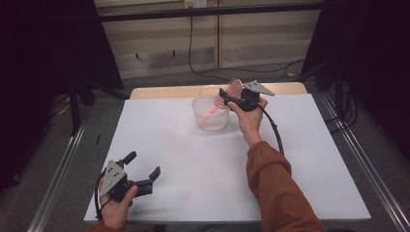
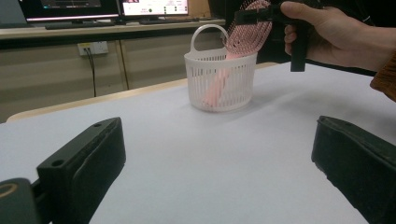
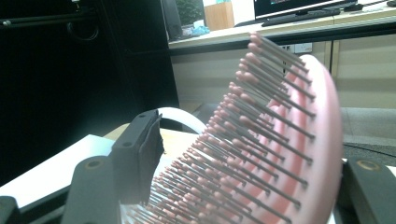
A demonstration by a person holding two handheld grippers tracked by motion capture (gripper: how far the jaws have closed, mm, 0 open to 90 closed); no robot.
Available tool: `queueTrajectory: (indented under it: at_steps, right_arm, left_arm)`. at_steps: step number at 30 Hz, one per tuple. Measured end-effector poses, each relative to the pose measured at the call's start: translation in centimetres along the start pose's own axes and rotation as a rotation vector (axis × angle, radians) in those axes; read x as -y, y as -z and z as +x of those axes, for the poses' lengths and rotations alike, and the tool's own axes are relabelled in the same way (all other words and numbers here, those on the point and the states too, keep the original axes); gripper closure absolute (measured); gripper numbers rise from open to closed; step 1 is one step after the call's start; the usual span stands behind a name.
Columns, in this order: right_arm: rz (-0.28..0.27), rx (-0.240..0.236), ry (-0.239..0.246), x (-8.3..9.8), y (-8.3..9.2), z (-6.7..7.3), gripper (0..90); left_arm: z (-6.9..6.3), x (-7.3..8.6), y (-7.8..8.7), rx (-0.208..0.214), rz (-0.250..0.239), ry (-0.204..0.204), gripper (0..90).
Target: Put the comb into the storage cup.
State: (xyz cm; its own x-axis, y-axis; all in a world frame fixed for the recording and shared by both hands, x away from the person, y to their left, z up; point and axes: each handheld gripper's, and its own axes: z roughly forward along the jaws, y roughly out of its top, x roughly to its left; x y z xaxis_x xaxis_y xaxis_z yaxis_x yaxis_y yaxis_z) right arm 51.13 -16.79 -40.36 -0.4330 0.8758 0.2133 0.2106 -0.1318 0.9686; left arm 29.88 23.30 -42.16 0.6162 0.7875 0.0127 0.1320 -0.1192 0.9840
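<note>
Pink brush [image 1: 226, 98] standing tilted in the white basket [image 1: 211, 114], upper centre of the high view, handle down inside, bristled head poking above the rim toward the upper right. Head sitting between the jaws of the right gripper [image 1: 231, 94], bristles facing the left jaw, back of the head toward the right one. In the right gripper view, brush [image 3: 275, 144] across the centre and right, a gap visible between bristle tips and the left pad; jaws partly spread, contact at the right pad impossible to tell. In the left gripper view, basket [image 2: 220, 79] at upper centre, brush [image 2: 250, 30] rising from it, right gripper [image 2: 261, 15] at the top edge. Left gripper [image 1: 143, 170] at lower left of the high view, resting low over the white table [image 1: 203, 164], jaws wide apart, nothing between them.
</note>
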Motion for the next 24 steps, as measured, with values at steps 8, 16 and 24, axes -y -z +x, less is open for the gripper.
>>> queueTrajectory:
  at_steps: [8,16,24]
  right_arm:
    - [0.011,0.003,-0.001,-0.03,0.06,-0.3,27.3]
    - [0.019,0.015,0.001,0.0,0.11,-0.54,23.9]
    - [0.016,0.02,0.015,-0.05,0.03,-0.54,21.9]
  left_arm:
    - [-0.01,0.0,-0.01,0.0,-0.002,0.001,3.0]
    - [0.02,0.0,-0.01,0.001,0.0,-0.001,3.0]
    - [-0.01,-0.01,0.0,0.003,-0.003,0.002,3.1]
